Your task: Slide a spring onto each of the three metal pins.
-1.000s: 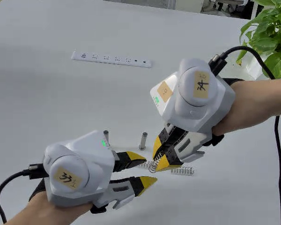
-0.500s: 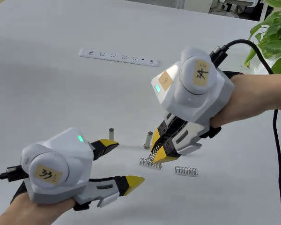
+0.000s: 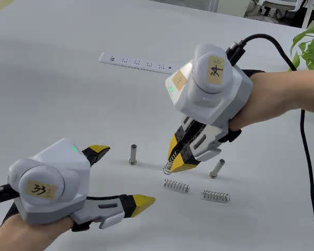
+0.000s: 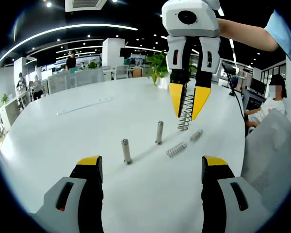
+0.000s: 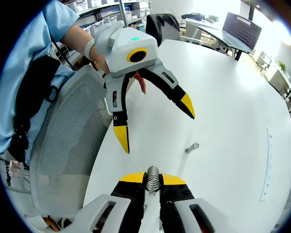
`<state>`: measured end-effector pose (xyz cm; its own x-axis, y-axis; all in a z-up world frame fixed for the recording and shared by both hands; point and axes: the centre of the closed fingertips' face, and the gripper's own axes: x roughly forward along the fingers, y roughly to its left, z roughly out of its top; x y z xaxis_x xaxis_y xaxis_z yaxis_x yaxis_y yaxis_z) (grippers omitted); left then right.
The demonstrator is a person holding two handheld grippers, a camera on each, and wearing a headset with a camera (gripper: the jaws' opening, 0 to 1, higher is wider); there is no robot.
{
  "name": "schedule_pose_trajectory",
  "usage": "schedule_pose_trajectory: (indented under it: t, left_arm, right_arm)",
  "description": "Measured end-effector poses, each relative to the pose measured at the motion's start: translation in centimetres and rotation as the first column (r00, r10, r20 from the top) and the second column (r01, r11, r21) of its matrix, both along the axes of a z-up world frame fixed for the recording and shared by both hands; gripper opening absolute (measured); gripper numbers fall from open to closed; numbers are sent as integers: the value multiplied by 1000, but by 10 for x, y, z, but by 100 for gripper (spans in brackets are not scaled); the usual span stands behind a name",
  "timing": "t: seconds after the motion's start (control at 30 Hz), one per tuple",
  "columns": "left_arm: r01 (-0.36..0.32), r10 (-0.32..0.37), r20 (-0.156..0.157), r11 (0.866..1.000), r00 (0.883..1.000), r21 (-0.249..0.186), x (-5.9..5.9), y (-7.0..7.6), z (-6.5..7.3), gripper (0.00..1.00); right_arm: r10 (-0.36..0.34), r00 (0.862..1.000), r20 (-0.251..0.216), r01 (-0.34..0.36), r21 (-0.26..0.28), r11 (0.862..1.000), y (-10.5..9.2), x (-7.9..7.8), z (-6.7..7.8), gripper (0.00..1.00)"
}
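The right tool [image 3: 178,166] hangs over the middle of the white desk [image 3: 52,94], its yellow tips pressed together and pinching 1 spring [image 3: 168,168]. The spring's lower end pokes out below the tips, close above the desk. In the right gripper view the coil sits squarely between the 2 jaws.

2 metal pins stand on the desk: the left pin [image 3: 133,155] just left of the held spring, the right pin [image 3: 217,168] just right of the tool's tips. The held spring is between them, on neither. 2 more springs lie flat on the near side — the left loose spring [image 3: 176,185] near and slightly right of the held one, the right loose spring [image 3: 216,196] near the right pin.

The left tool [image 3: 121,176] is at the near left, spread wide and holding nothing, its tips pointing toward the pins. A white power strip [image 3: 138,64] lies at the far side of the desk.
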<state>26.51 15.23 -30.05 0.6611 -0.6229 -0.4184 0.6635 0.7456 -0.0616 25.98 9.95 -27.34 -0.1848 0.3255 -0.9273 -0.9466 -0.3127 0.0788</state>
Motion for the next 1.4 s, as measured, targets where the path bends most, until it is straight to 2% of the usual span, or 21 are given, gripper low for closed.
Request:
schedule_pose_trajectory:
  t: [0.07,0.13,0.2,0.3,0.4,0.47,0.5,0.63,0.8,0.97,1.03,1.4]
  left_arm:
    - [-4,4,0,1000,1000,0,0,1,-1,87]
    - [-1,1,-14,1000,1000,5,-2,2,-3,90]
    - [7,-7,-22,1000,1000,8,-3,1,-7,93]
    - [7,-7,-33,1000,999,8,-3,1,-9,99]
    - [13,-13,-40,1000,999,11,-5,0,-11,99]
    - [15,-14,-47,1000,999,10,-6,0,-12,99]
    - [14,-13,-48,1000,999,12,-6,0,-14,99]
    - [6,-6,-52,1000,999,8,-6,1,-14,99]
    - [-11,11,-59,1000,998,6,-7,5,-16,99]
    - [-22,22,-63,1000,998,3,-8,7,-17,99]
    - [-23,23,-71,1000,997,5,-8,7,-19,97]
    - [-23,23,-77,1000,997,-6,-9,6,-19,98]
  right_arm:
    - [8,1000,7,-8,-9,1000,2,3,-1,7]
    - [11,1000,9,-11,-22,1000,5,7,-2,7]
    - [21,999,29,-19,-57,998,7,16,-5,7]
    - [18,999,38,-16,-62,998,14,25,-4,7]
    - [26,998,57,-22,-63,998,22,32,-1,7]
    - [50,995,89,-44,-73,996,26,39,0,7]
    - [53,995,87,-47,-78,996,30,41,0,7]
    - [73,992,105,-62,-100,993,36,44,-2,7]
    - [84,990,112,-72,-104,992,46,47,-6,7]
    - [123,980,157,-101,-139,985,50,54,-10,7]
    - [115,983,144,-96,-138,986,51,53,-8,7]
    - [160,975,154,-131,-182,975,56,51,-17,7]
